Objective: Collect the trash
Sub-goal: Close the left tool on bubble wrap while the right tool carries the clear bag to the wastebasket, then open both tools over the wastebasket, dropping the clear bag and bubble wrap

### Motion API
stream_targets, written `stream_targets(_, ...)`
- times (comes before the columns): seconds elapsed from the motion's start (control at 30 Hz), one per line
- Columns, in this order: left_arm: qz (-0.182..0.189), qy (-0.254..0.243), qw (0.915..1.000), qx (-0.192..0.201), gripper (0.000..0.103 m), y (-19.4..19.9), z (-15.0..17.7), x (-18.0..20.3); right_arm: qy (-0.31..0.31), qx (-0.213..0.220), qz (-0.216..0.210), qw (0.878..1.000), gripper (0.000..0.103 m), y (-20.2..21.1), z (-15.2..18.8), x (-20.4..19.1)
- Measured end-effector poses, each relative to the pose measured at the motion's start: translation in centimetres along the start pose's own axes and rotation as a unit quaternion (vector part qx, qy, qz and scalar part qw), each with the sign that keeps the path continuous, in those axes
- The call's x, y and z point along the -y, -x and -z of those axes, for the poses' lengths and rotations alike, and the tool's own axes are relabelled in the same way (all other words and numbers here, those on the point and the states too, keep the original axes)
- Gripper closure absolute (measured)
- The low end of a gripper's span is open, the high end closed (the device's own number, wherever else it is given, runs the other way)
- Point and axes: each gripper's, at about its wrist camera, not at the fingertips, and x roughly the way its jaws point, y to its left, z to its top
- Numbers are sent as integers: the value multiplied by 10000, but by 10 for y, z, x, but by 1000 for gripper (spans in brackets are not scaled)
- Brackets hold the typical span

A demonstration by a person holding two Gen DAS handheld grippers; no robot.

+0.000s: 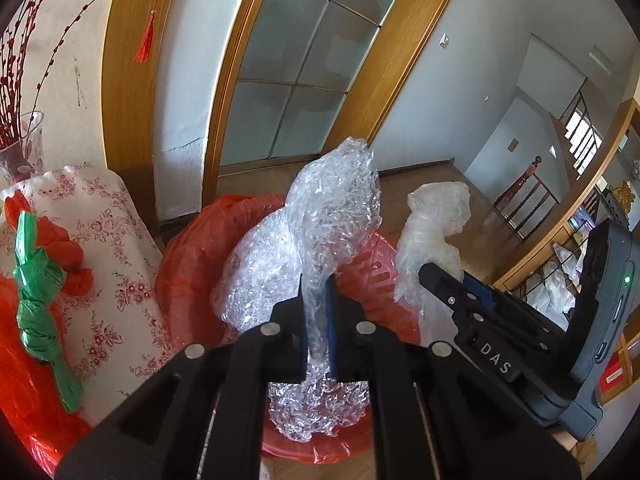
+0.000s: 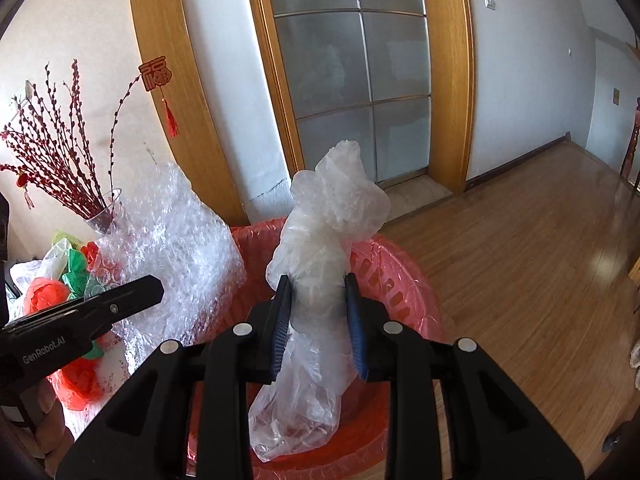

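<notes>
Both claws are clamped, our left gripper (image 1: 318, 312) on bubble wrap (image 1: 320, 220), our right gripper (image 2: 320, 320) on a crumpled plastic bag (image 2: 320, 260), so we judge the next move is letting go into the red-lined bin (image 2: 400, 272) just below them.

Red bin liner (image 1: 188, 256), floral-print cloth (image 1: 116, 232)

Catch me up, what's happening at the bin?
A person is collecting trash with two handheld grippers. The left gripper is clamped on a crumpled clear bubble-wrap sheet, the right gripper on a bunched milky-white plastic bag. Both hang over the red plastic basket lined with a red bag, not yet released.
</notes>
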Motion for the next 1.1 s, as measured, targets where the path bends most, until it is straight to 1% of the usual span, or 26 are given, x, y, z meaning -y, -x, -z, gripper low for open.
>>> stream_targets(0.1,-46,10,10000,-85,87,-5,2,-4,-8,-30,-5,10000,70,-3,1,2)
stream_targets(0.17,-88,38,9999,-113,77,-8,3,-6,-8,-54,2,10000,65,-4,2,2)
stream_targets(0.23,-127,66,9998,-117,72,-7,5,-10,2,-61,14,10000,60,-5,3,3)
stream_targets(0.37,-200,129,9997,-101,68,-2,8,-18,8,-91,78,9999,60,-5,5,5)
stream_targets(0.43,-260,133,9996,-15,68,5,10,-21,-3,-81,127,9999,60,-2,8,7)
stream_targets(0.57,-508,48,9983,296,59,32,18,-21,105,16,233,9997,60,7,14,3)
stream_targets(0.6,-567,28,9977,371,58,40,21,-22,142,41,229,9996,60,10,15,1)
stream_targets(0.7,-875,-19,9943,615,55,66,31,-31,317,111,158,9993,59,19,21,-10)
stream_targets(0.83,-1374,60,9858,960,52,105,49,-51,638,228,-31,9977,59,31,28,-38)
stream_targets(0.87,-1532,82,9826,1050,50,117,53,-59,696,245,-103,9972,59,33,29,-46)
stream_targets(1.03,-2243,347,9635,1421,48,168,79,-94,993,193,-602,9931,59,34,37,-93)
stream_targets(1.1,-2550,452,9538,1525,47,186,89,-108,1151,138,-782,9902,60,30,40,-115)
